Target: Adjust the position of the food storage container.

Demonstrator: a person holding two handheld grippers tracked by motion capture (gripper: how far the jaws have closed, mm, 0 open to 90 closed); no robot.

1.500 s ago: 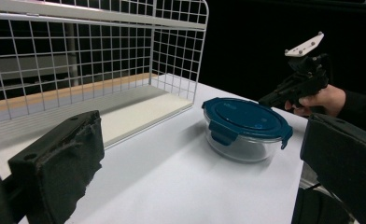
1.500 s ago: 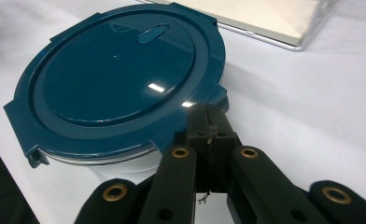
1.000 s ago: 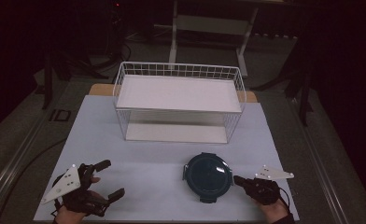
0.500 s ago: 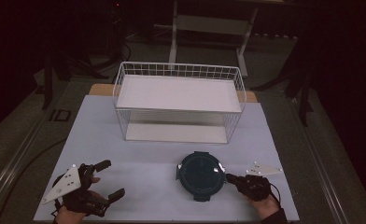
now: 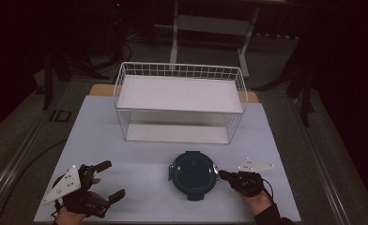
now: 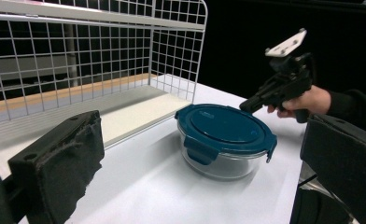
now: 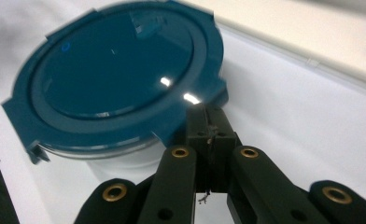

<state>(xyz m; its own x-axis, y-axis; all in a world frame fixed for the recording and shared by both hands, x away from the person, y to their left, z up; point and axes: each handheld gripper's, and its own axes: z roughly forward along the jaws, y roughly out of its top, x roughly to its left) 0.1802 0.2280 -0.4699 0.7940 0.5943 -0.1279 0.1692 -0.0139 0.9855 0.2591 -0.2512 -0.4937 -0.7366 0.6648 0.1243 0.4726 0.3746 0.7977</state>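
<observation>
Blue-lidded glass container [image 5: 193, 173] sits on our white worktop [image 5: 140, 154], in front of the wire rack [image 5: 180, 101]. Our right gripper [image 5: 225, 175], jaws pressed together, has its tip at the lid's rim, probably nudging it. Our left gripper [image 5: 108, 180] waits wide apart nearby. Next we likely need a steady push or a latch grip.

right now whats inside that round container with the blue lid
Through the container's clear glass wall nothing shows inside; it looks empty. The shut blue lid hides the interior from above, so the high view cannot confirm it.
</observation>
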